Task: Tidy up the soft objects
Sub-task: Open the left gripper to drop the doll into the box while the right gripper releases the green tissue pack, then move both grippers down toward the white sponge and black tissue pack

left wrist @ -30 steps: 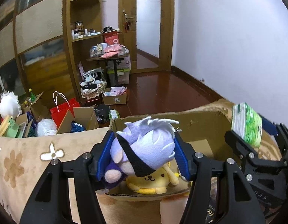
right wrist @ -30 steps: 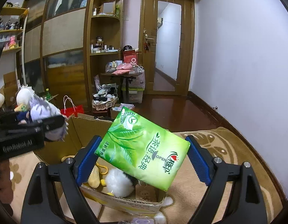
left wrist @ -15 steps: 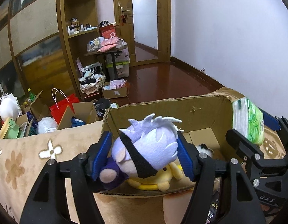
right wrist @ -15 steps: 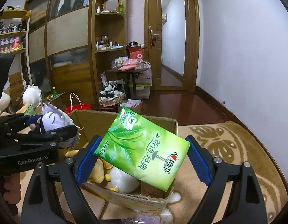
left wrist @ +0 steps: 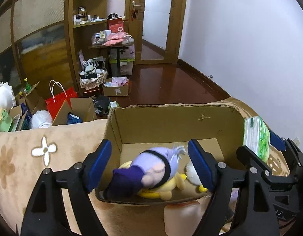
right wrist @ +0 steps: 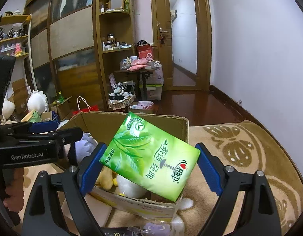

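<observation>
Holding the left gripper [left wrist: 149, 146] wide open at the near edge of the open brown cardboard box [left wrist: 171, 122], blue pads spread apart and touching nothing. Looking down between them at the small lavender-haired plush doll with the black eye band [left wrist: 151, 169], blurred, lying or perhaps dropping onto the yellow plush dog [left wrist: 163, 193] inside the box, with a white fluffy toy [right wrist: 129, 186] just to the right.

Clamping the right gripper [right wrist: 149, 157] across the green plastic-wrapped pack of tissues [right wrist: 151, 157], pads pressing on its two opposite ends, pack tilted and hovering over the near right corner of the box, above the toys and not yet inside.

Judging the pack to be light, squashy and slick in its wrapper, so likely to bulge or slide under a hard squeeze; gripping across the short ends, as now, and lowering close to the toys before letting go. Judging the plush toys to be light, yielding and unbreakable, best pinched at the head or body.

Resting the box on the beige floral blanket [left wrist: 33, 157]. Showing, far off on the dark wooden floor, a red paper bag [left wrist: 61, 98] on the left among other clutter.
</observation>
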The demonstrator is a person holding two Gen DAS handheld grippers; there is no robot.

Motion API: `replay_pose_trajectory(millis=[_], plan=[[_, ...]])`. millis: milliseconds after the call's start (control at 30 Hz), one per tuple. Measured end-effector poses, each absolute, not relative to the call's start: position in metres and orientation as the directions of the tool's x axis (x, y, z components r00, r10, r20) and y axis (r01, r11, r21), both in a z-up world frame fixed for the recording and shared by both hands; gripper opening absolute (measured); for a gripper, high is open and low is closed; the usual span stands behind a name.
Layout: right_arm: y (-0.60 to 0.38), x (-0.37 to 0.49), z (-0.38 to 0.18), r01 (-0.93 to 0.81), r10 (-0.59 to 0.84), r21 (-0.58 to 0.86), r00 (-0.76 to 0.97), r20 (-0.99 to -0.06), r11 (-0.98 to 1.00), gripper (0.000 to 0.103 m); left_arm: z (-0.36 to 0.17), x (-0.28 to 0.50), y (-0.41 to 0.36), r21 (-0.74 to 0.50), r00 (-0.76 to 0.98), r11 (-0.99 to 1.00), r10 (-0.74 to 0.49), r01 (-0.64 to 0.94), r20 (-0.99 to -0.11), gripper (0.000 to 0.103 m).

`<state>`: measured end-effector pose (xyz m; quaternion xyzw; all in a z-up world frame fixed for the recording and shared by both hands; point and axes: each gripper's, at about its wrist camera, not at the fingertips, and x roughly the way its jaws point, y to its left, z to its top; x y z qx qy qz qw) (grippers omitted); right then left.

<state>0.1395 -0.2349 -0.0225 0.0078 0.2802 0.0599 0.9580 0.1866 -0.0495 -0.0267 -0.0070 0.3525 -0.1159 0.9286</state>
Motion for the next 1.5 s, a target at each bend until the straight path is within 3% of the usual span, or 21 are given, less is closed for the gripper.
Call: replay_pose_trajectory(millis=[200,300,367,433,900,1500], plan=[[-0.234,0.140,-0.024,-0.131,0.143,0.060,0.824,-0.548,0.990,0.095,-0.024,0.187,-0.040,-0.102,0.721,0.977,-0.209,0.190,-0.661,0.082],[-0.236,0.140,-0.024,-0.136,0.151,0.067,0.823,-0.547,0.988,0.102,-0.022,0.186,-0.036,-0.106,0.720,0.978,-0.206,0.182,-0.663,0.084],[-0.236,0.139,-0.022,-0.134,0.146,0.061,0.826,-0.545,0.989,0.103,-0.020,0.185,-0.034,-0.097,0.722,0.980,-0.192,0.172,-0.664,0.095],[-0.236,0.136,-0.021,-0.130,0.141,0.059,0.825,-0.548,0.990,0.103,-0.017,0.182,-0.032,-0.082,0.731,0.983,-0.176,0.162,-0.659,0.096],[-0.231,0.092,0.003,-0.121,0.113,0.024,0.824,-0.555,0.992,0.103,0.003,0.145,-0.028,-0.043,0.712,0.985,-0.150,0.166,-0.686,0.097],[-0.215,0.042,0.012,-0.134,0.112,0.006,0.799,-0.591,0.991,0.103,0.001,0.095,-0.021,-0.078,0.631,0.980,-0.177,0.181,-0.755,0.097]])
